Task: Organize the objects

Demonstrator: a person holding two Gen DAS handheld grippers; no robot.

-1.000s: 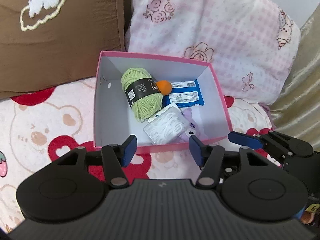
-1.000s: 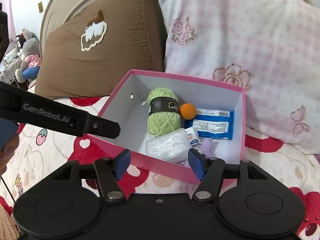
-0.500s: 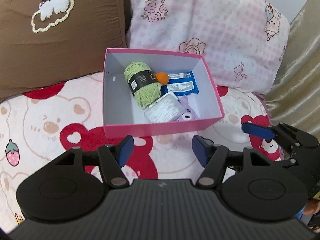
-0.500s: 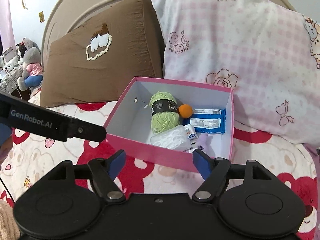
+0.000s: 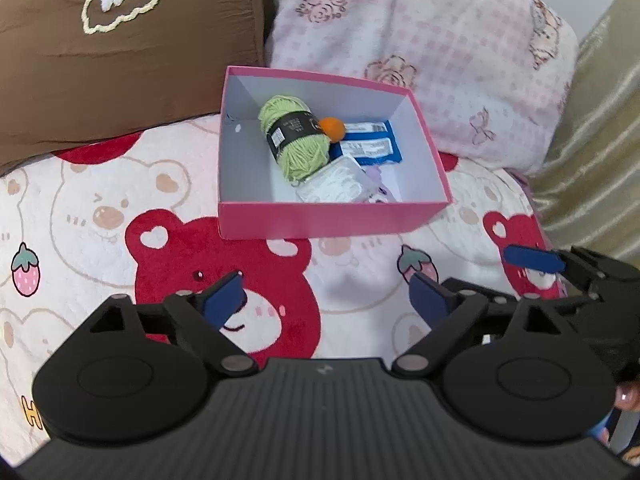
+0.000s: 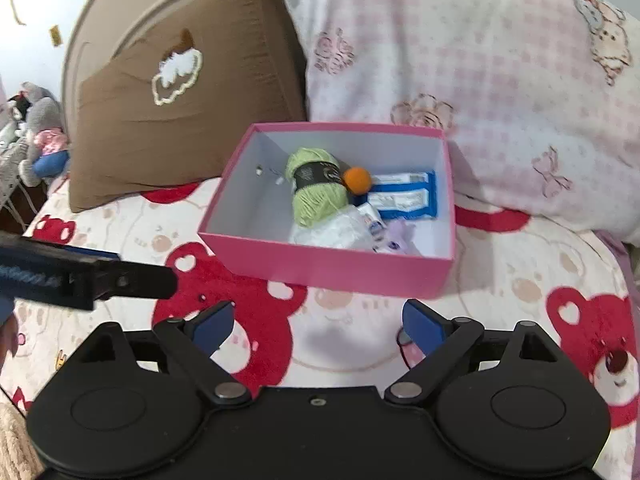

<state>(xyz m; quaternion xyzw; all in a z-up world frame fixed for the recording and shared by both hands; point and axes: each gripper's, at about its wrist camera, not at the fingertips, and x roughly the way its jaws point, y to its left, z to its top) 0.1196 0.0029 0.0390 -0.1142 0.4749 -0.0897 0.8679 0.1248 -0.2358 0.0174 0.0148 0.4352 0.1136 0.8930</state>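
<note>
A pink box (image 5: 328, 220) (image 6: 320, 266) sits on the bed in front of the pillows. Inside it lie a green yarn ball (image 5: 294, 136) (image 6: 316, 190), a small orange ball (image 5: 333, 126) (image 6: 357, 179), a blue packet (image 5: 372, 146) (image 6: 404, 198), a clear white pouch (image 5: 336, 182) (image 6: 332, 232) and a small purple item (image 6: 396, 236). My left gripper (image 5: 326, 302) is open and empty, held back from the box's near wall. My right gripper (image 6: 318, 326) is open and empty, also in front of the box. Its fingertips (image 5: 532, 260) show at the right of the left wrist view.
A brown pillow (image 5: 120, 40) (image 6: 188, 80) and a pink checked pillow (image 5: 420, 40) (image 6: 480, 60) lean behind the box. The bear-print blanket (image 5: 120, 208) covers the bed. Gold curtain fabric (image 5: 592, 140) hangs at right. Plush toys (image 6: 36, 136) sit far left.
Both grippers have pulled back and up from the box, which now looks smaller and farther away. Both stay open and empty. The box's contents have not moved.
</note>
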